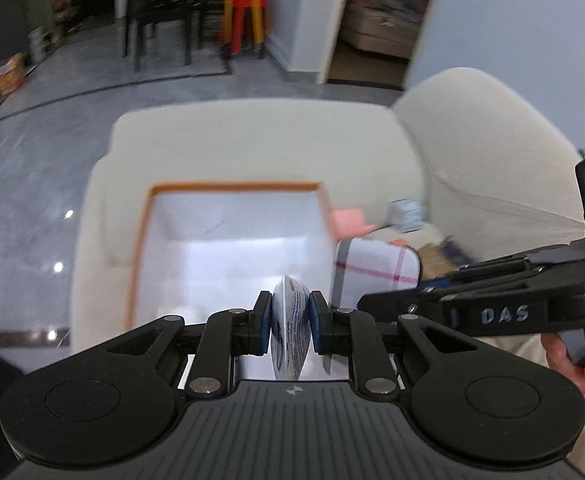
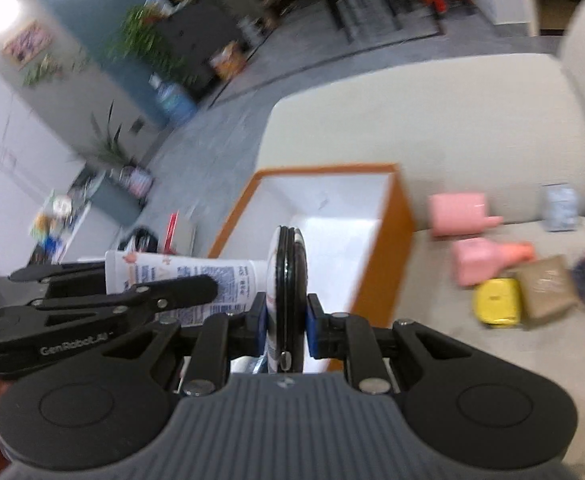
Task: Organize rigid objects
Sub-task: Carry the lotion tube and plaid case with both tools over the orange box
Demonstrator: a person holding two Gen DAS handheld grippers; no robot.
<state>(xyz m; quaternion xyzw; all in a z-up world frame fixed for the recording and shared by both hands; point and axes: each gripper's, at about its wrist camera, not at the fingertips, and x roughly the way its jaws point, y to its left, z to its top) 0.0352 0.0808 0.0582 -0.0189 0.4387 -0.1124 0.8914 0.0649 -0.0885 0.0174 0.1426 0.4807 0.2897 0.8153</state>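
The box [image 1: 228, 216], white inside with an orange rim, sits open on a cream sofa [image 1: 252, 140] and serves as the landmark here. The left gripper [image 1: 290, 320] hangs over the box's near edge, its blue pads pinching a white tube [image 1: 290, 320] printed with blue text; in the left wrist view the tube stands edge-on between the pads, and in the right wrist view it lies sideways just left of the box. The right gripper [image 2: 286, 316] is also above the box's near side, its jaws pressed onto a flat round black-rimmed disc [image 2: 288, 280], held upright and edge-on; what the disc is cannot be told. The two grippers are close together, the right one's fingers reaching in from the right of the left wrist view, with a hand [image 1: 584, 368] on its handle. To the right of the box, on the sofa seat, lie two pink bottles [image 2: 462, 214], a yellow case [image 2: 496, 300], a tan packet [image 2: 548, 288] and a small pale blue-white pack [image 2: 560, 208] by the backrest. A white container with red checks [image 1: 376, 264] stands just beside the box's right wall. Both views are blurred.
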